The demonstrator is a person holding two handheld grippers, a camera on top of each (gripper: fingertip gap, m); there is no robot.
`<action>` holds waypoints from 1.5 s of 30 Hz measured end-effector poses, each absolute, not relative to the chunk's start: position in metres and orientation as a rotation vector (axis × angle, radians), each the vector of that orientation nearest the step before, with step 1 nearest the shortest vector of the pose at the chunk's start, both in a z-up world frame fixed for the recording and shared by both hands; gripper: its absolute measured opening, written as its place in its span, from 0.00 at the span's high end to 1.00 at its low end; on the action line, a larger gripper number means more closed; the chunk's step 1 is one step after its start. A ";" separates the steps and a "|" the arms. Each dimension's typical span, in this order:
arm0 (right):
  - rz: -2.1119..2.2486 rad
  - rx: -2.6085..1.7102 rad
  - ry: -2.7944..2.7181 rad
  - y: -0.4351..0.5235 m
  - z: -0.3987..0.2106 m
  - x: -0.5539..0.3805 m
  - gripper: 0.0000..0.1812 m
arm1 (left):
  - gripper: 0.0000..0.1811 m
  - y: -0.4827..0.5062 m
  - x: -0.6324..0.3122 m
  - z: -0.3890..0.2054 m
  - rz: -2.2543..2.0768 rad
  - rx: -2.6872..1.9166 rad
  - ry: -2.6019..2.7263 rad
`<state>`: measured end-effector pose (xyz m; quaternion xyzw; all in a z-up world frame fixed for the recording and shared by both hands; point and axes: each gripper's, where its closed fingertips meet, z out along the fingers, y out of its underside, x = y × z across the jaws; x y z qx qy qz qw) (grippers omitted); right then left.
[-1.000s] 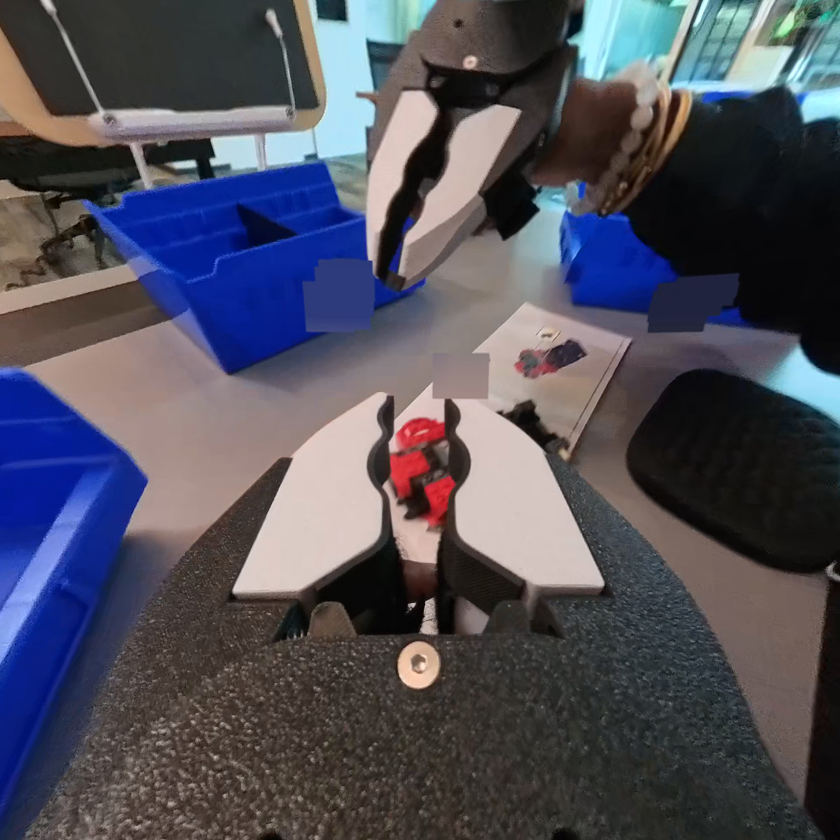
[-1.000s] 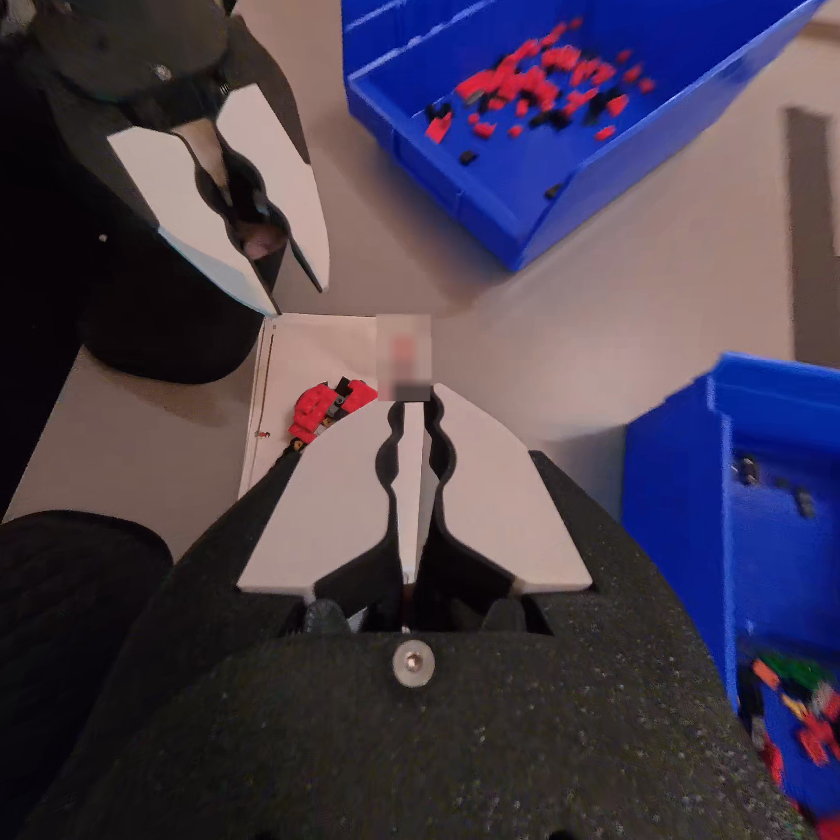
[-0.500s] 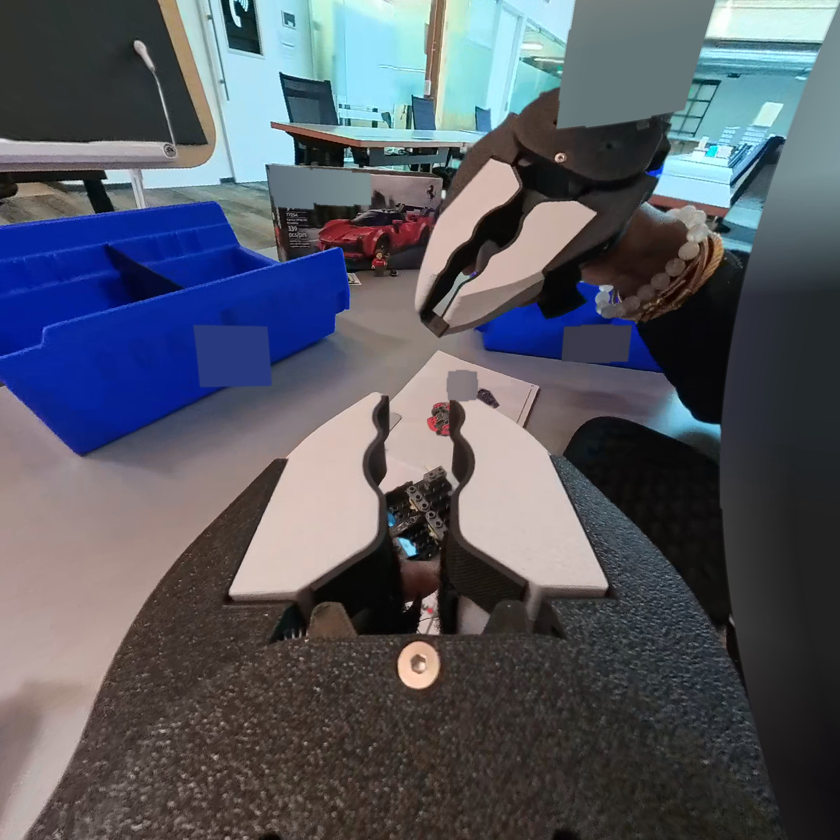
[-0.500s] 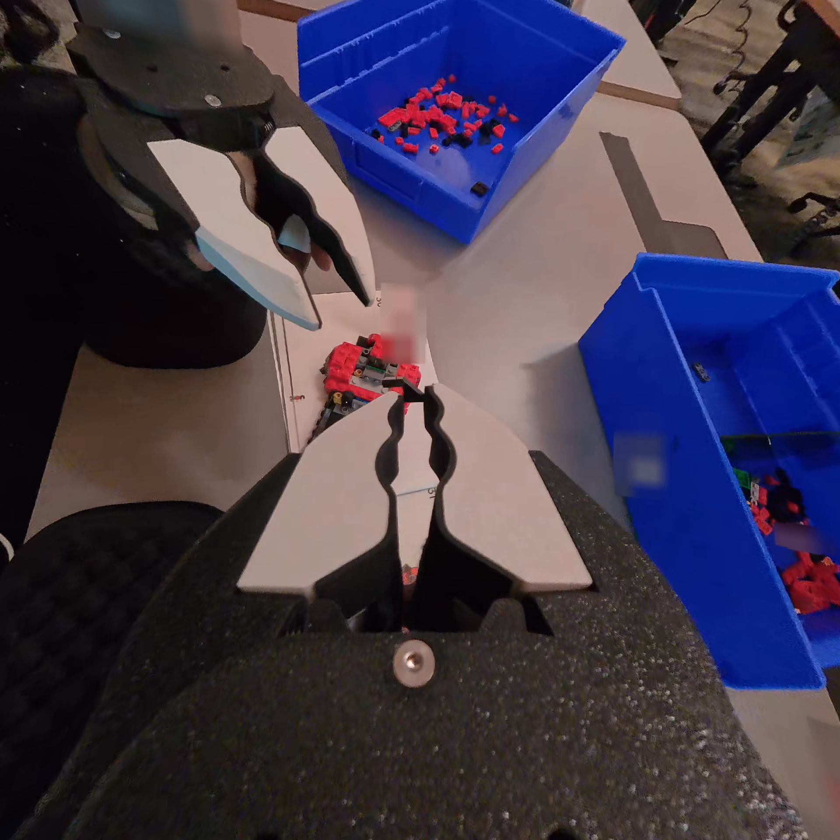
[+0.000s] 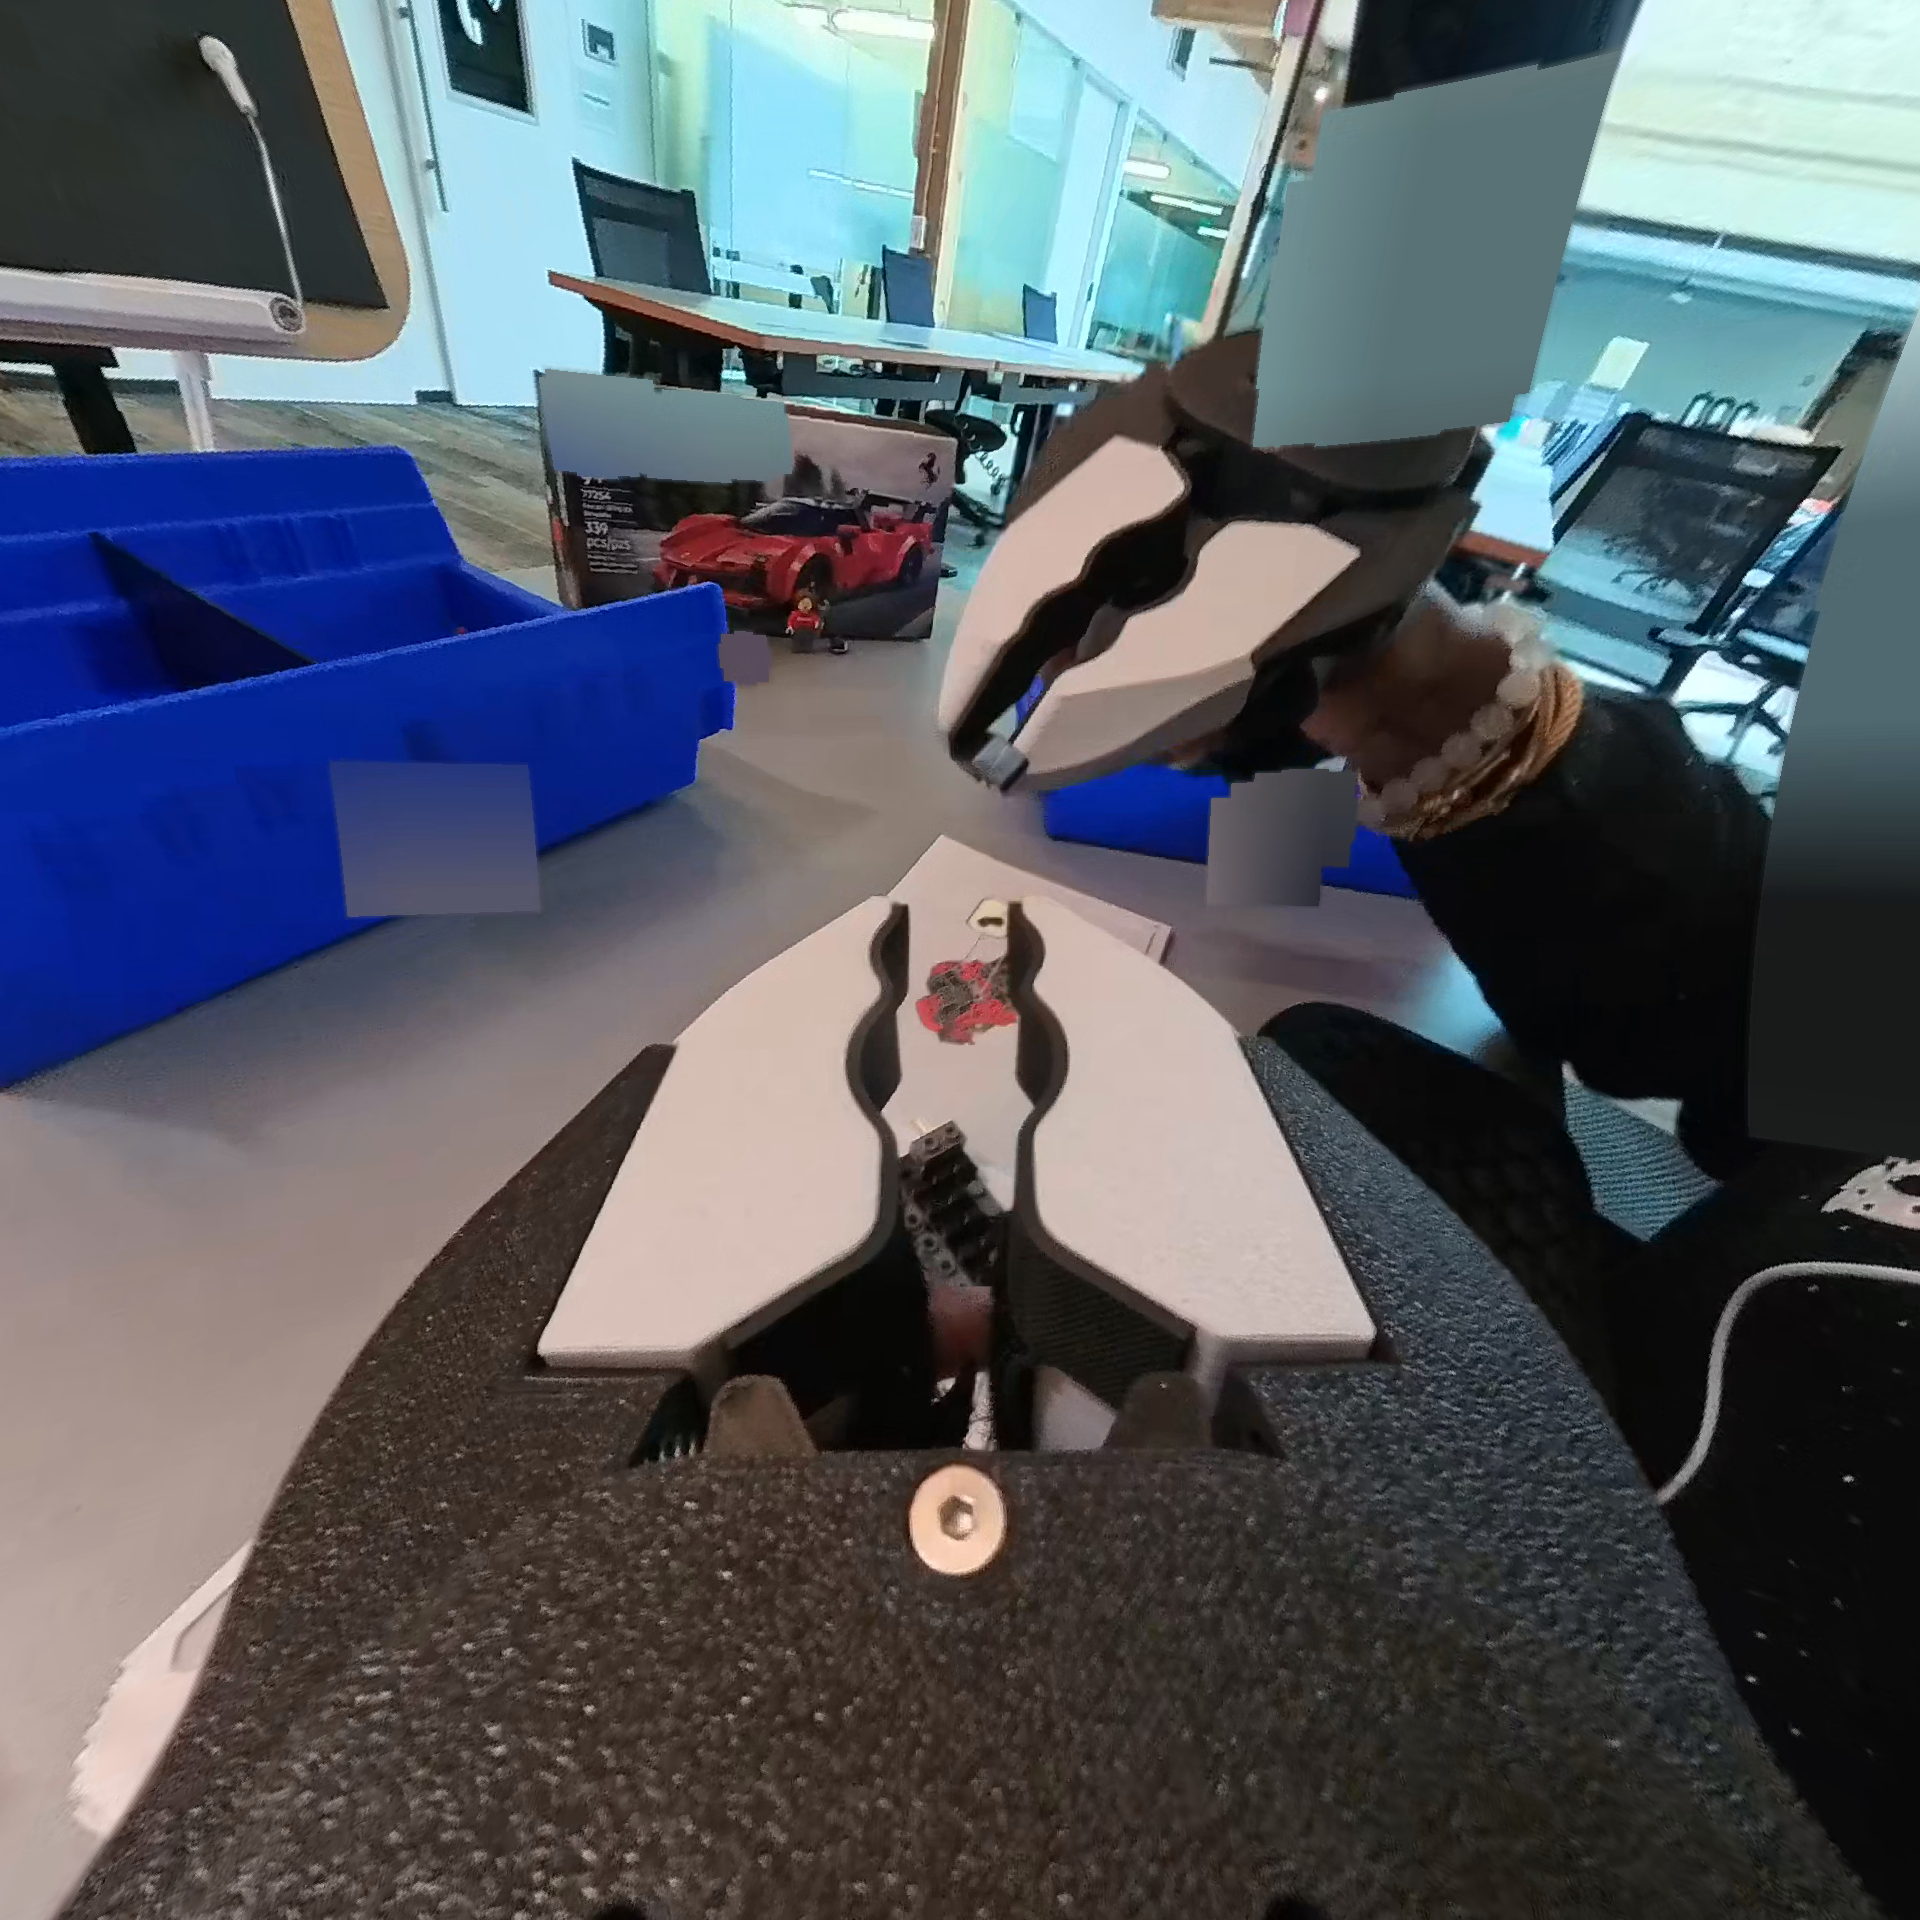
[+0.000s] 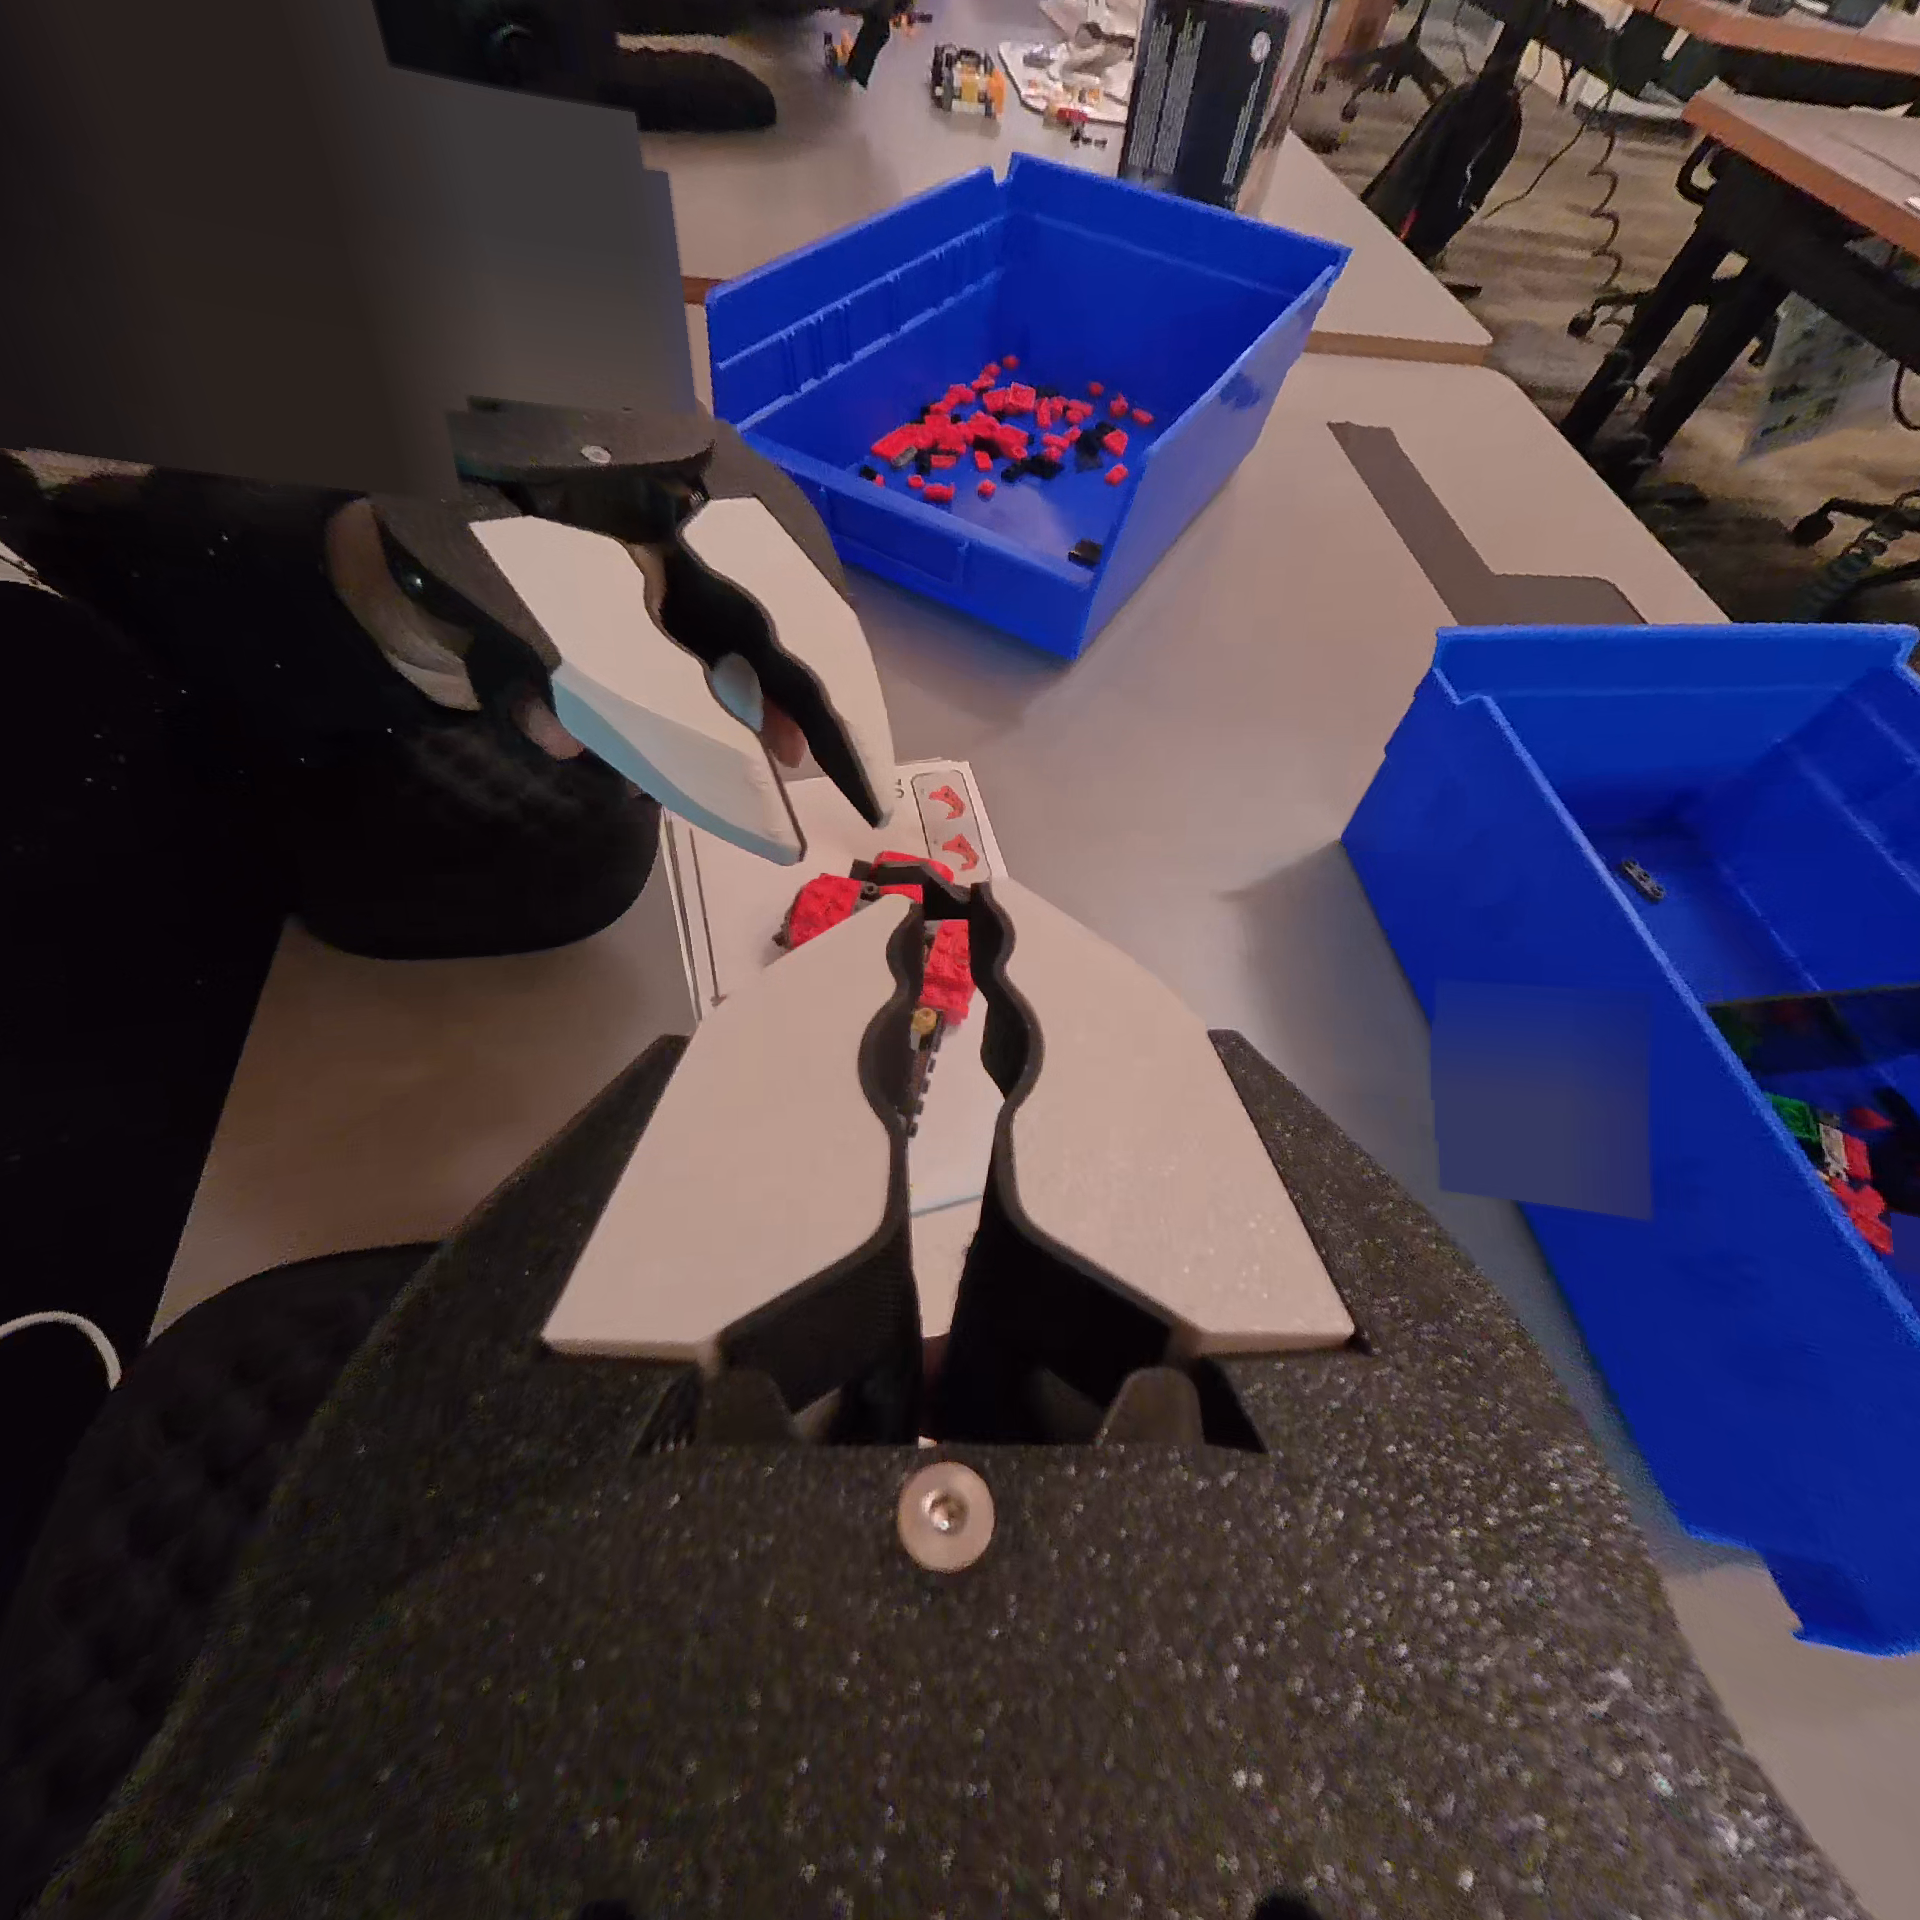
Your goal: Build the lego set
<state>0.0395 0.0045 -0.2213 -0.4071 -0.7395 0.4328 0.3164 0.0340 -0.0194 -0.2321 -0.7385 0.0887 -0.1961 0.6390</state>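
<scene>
A partly built red and black lego model (image 6: 831, 906) lies on the white instruction booklet (image 6: 727, 935). My right gripper (image 6: 945, 899) is shut on a small black piece (image 6: 940, 891) and holds it just above the model's near end. In the left wrist view it (image 5: 997, 769) hangs over the booklet (image 5: 1101, 925) with the black piece (image 5: 1003, 771) at its tip. My left gripper (image 5: 956, 914) is open and empty, with the model's black part (image 5: 951, 1195) showing low between its fingers. In the right wrist view it (image 6: 831, 831) hovers just above the model's far side.
A blue bin (image 6: 987, 582) with loose red and black pieces stands beyond the booklet. A divided blue bin (image 6: 1538, 935) with mixed pieces is at the right, also showing in the left wrist view (image 5: 312, 748). The lego box (image 5: 748, 540) stands behind. Black pads (image 5: 1455, 1122) (image 6: 468, 810) flank the booklet. Both grippers' tips are close together, under 4 cm apart.
Both views have pulled back and tilted up. The right gripper, still shut on the black piece, has come down near the model. The left gripper has lifted and stays open.
</scene>
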 end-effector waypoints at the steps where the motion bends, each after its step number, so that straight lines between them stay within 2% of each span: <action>1: 1.150 -1.066 -1.939 0.002 -0.222 0.039 0.96 | 0.90 -0.019 0.035 -0.231 -0.468 -1.676 0.196; 8: 1.162 -1.034 -1.900 -0.009 -0.225 0.035 0.96 | 0.90 -0.017 0.041 -0.226 -0.573 -1.640 0.176; 21: 0.726 -0.752 -1.888 -0.021 -0.221 0.029 0.95 | 0.95 -0.023 0.041 -0.221 -0.793 -1.573 0.108; 25: 0.788 -0.689 -1.957 -0.029 -0.225 0.034 0.95 | 0.96 -0.031 0.043 -0.225 -0.754 -1.614 0.203; 32: 1.061 -0.642 -2.443 -0.047 -0.236 0.052 0.91 | 0.96 -0.051 0.047 -0.257 -0.517 -1.888 0.593; 37: 0.880 -0.523 -2.638 -0.054 -0.257 0.042 0.95 | 0.96 -0.053 0.050 -0.266 -0.460 -1.949 0.670; 45: 0.789 -0.516 -2.739 -0.058 -0.274 0.036 0.96 | 0.96 -0.055 0.042 -0.275 -0.423 -1.989 0.649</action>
